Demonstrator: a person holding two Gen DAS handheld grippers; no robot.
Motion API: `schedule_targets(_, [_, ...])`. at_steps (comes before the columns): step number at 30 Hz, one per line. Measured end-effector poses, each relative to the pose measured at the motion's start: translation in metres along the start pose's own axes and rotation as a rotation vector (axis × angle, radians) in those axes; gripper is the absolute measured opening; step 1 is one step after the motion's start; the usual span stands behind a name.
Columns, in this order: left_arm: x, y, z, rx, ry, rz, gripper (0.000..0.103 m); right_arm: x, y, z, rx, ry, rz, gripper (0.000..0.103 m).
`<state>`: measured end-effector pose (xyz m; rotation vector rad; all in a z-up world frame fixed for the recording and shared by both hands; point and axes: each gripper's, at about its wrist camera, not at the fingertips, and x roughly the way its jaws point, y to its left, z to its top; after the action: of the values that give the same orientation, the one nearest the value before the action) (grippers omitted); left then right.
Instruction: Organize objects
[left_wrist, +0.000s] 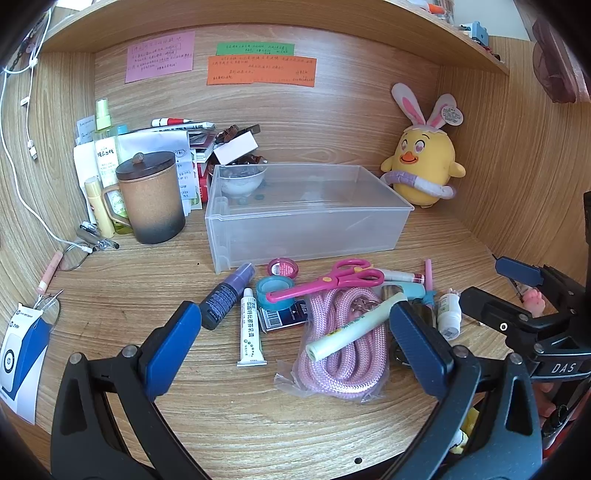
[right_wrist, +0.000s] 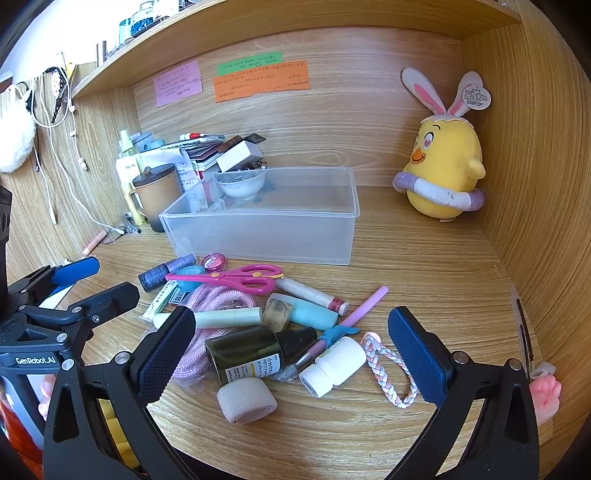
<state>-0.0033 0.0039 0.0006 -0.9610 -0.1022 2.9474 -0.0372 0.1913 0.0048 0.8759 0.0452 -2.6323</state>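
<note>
scattered objects (left_wrist: 332, 321) lie under both hand-held grippers (left_wrist: 295, 336) (right_wrist: 291, 354), tilted downward, spread wide, empty.

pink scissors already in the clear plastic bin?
No. The pink-handled scissors lie on the wooden desk in front of the clear plastic bin, resting over the pile of small items.

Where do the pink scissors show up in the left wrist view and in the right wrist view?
Left wrist: the pink scissors lie centre frame, just in front of the clear plastic bin, blades pointing left, resting partly on the pink rope.
Right wrist: the pink scissors lie left of centre, below the bin's front wall.
Shared landmark: the yellow chick plush in the far right corner.
</note>
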Motion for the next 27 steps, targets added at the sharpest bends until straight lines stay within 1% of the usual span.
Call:
schedule_targets(5, [0.0,0.0,0.0,0.0,0.0,-0.001,0.103,0.0,0.0,0.001,0.008,0.007,0.012,0.103])
schedule_targets(19, [0.0,0.003,-0.001,-0.001,-0.001,-0.01,0.103,0.004,-0.007,0.0,0.021,0.022,-0.001,0.103])
schedule_targets(22, [0.003,0.004,-0.002,0.0,0.005,-0.017,0.103,0.004,-0.006,-0.003,0.0,0.005,-0.016,0.103])
schedule_targets(27, [0.009,0.011,-0.002,-0.007,0.02,-0.013,0.103,0.007,-0.006,-0.006,-0.026,0.009,-0.033,0.103])
